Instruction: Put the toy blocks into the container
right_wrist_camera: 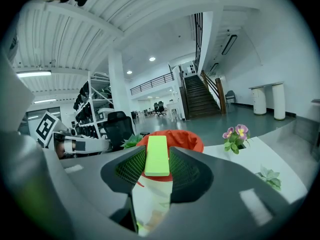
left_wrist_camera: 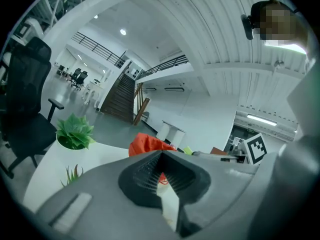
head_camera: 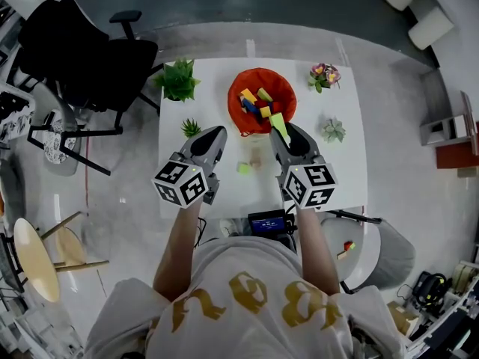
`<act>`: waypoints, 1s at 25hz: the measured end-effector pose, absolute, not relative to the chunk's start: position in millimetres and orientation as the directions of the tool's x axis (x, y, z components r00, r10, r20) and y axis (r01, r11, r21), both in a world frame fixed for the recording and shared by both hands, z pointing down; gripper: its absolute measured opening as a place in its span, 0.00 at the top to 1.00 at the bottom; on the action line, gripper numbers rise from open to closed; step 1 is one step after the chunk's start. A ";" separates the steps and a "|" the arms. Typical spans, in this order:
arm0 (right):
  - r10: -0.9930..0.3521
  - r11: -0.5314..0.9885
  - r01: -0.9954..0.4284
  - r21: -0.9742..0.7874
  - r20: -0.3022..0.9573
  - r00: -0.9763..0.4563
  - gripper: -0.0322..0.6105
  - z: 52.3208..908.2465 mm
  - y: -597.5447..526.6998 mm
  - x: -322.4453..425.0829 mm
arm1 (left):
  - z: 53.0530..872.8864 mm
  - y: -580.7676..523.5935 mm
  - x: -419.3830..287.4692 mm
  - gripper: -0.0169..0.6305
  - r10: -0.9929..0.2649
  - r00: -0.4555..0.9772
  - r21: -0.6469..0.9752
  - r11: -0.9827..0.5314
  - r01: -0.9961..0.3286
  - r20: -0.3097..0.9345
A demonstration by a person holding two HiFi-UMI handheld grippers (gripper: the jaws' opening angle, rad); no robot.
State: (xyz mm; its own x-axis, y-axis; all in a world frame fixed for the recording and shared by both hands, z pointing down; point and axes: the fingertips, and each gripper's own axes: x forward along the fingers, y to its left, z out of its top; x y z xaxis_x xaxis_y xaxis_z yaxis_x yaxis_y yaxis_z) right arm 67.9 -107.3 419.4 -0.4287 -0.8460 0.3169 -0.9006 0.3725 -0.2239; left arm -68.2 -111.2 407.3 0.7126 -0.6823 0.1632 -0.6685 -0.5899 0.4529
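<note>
Right gripper (head_camera: 280, 130) first: its jaws are parted to the width of a lime-green block (right_wrist_camera: 157, 155) and pressed on its two long sides. The block is a flat, smooth-faced slab with rounded corners, standing on end between the ribbed pads. From the head view it hangs at the near right rim of the container (head_camera: 238, 81), above the white table (head_camera: 340, 178).

Over to the left gripper (head_camera: 216, 132): its jaws come together at the tips and nothing sits between them. It hovers just left of the container's near edge.

The container is a round, red-orange basket at the far middle of the table, and inside lies a jumble of blocks (head_camera: 256, 103) in yellow, green, blue and red. Between the two grippers, two more pieces rest on the tabletop: a small light-green block (head_camera: 243, 168) and, just beside it, a pale block (head_camera: 256, 159).

A leafy potted plant (head_camera: 178, 79) stands left of the container, and a flowering plant (head_camera: 324, 75) to its right.
</note>
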 end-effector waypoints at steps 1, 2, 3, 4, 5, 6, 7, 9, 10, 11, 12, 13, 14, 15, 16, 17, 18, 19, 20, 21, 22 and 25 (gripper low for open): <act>-0.846 0.372 -0.900 -0.226 0.318 -0.429 0.68 419.8 -109.5 68.9 | 408.0 -113.8 -67.3 0.97 -0.683 0.712 0.456 -0.588 -0.668 0.162; -0.845 0.372 -0.900 -0.227 0.319 -0.429 0.68 420.2 -111.6 69.9 | 408.6 -116.3 -66.2 0.97 -0.682 0.713 0.459 -0.587 -0.667 0.162; -0.844 0.371 -0.900 -0.229 0.320 -0.430 0.68 420.5 -113.3 70.7 | 409.2 -118.3 -65.1 0.97 -0.681 0.714 0.460 -0.587 -0.666 0.164; -0.844 0.372 -0.899 -0.230 0.320 -0.430 0.68 420.5 -114.8 71.1 | 409.8 -119.8 -64.1 0.97 -0.680 0.715 0.460 -0.588 -0.666 0.166; -0.844 0.372 -0.899 -0.231 0.319 -0.432 0.68 420.2 -116.3 71.4 | 410.3 -121.1 -63.4 0.97 -0.678 0.715 0.460 -0.588 -0.665 0.167; -0.843 0.373 -0.898 -0.232 0.319 -0.433 0.68 419.9 -118.0 71.5 | 410.7 -122.5 -63.1 0.97 -0.678 0.716 0.460 -0.588 -0.665 0.168; -0.843 0.374 -0.898 -0.233 0.318 -0.434 0.68 419.7 -120.1 71.8 | 411.3 -124.3 -62.9 0.97 -0.678 0.715 0.460 -0.587 -0.666 0.169; -0.843 0.375 -0.897 -0.235 0.317 -0.435 0.68 420.4 -124.5 72.5 | 413.2 -128.2 -62.9 0.97 -0.680 0.714 0.463 -0.584 -0.667 0.169; -0.843 0.374 -0.897 -0.236 0.317 -0.435 0.68 420.9 -126.2 72.7 | 414.1 -129.6 -63.0 0.97 -0.680 0.713 0.465 -0.583 -0.667 0.169; -0.843 0.375 -0.897 -0.236 0.316 -0.436 0.68 421.3 -127.5 72.4 | 414.8 -130.6 -63.4 0.97 -0.681 0.712 0.467 -0.581 -0.667 0.169; -0.842 0.376 -0.896 -0.236 0.316 -0.437 0.68 421.4 -128.6 71.7 | 415.1 -131.5 -64.0 0.97 -0.683 0.711 0.467 -0.580 -0.668 0.169; -0.841 0.379 -0.895 -0.236 0.317 -0.439 0.68 421.5 -129.8 70.6 | 415.5 -132.5 -64.5 0.97 -0.684 0.709 0.464 -0.579 -0.671 0.172; -0.839 0.382 -0.894 -0.234 0.318 -0.442 0.68 421.8 -131.2 69.7 | 416.2 -133.7 -64.5 0.97 -0.685 0.707 0.456 -0.580 -0.675 0.176; -0.837 0.384 -0.894 -0.232 0.321 -0.443 0.68 422.4 -132.6 69.2 | 417.2 -135.0 -63.9 0.97 -0.684 0.706 0.446 -0.583 -0.679 0.182; -0.836 0.386 -0.893 -0.230 0.323 -0.444 0.68 422.9 -134.0 69.1 | 417.9 -136.3 -62.7 0.97 -0.683 0.707 0.440 -0.585 -0.681 0.186; -0.834 0.388 -0.893 -0.228 0.325 -0.445 0.68 423.4 -135.2 69.3 | 418.2 -137.5 -61.6 0.97 -0.681 0.708 0.439 -0.586 -0.681 0.187; -0.833 0.390 -0.893 -0.226 0.327 -0.446 0.68 423.7 -136.3 69.4 | 418.2 -138.6 -60.7 0.97 -0.681 0.708 0.441 -0.587 -0.679 0.185; -0.832 0.392 -0.892 -0.224 0.328 -0.447 0.68 424.0 -137.4 69.5 | 418.2 -139.6 -60.0 0.97 -0.681 0.709 0.443 -0.586 -0.678 0.184; -0.831 0.393 -0.892 -0.223 0.329 -0.448 0.68 424.2 -138.5 69.6 | 418.3 -140.5 -59.5 0.97 -0.681 0.709 0.445 -0.586 -0.677 0.183; -0.831 0.394 -0.892 -0.223 0.329 -0.449 0.68 424.4 -139.7 69.7 | 418.6 -141.5 -59.1 0.97 -0.681 0.709 0.447 -0.585 -0.677 0.182; -0.830 0.394 -0.892 -0.222 0.330 -0.449 0.68 424.7 -141.0 69.9 | 419.1 -142.7 -58.6 0.97 -0.681 0.709 0.448 -0.585 -0.676 0.182; -0.826 0.398 -0.890 -0.222 0.334 -0.453 0.68 426.9 -145.0 70.8 | 422.7 -146.5 -56.3 0.97 -0.679 0.708 0.438 -0.586 -0.681 0.192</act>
State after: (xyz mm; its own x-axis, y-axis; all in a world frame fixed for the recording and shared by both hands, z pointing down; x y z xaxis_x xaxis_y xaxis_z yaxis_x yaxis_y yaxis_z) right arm 70.8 -145.0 426.9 -0.4533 -0.8263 0.3342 -0.8899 0.3984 -0.2220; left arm -56.3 -146.5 422.7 0.7082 -0.6793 0.1924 -0.6813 -0.5861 0.4385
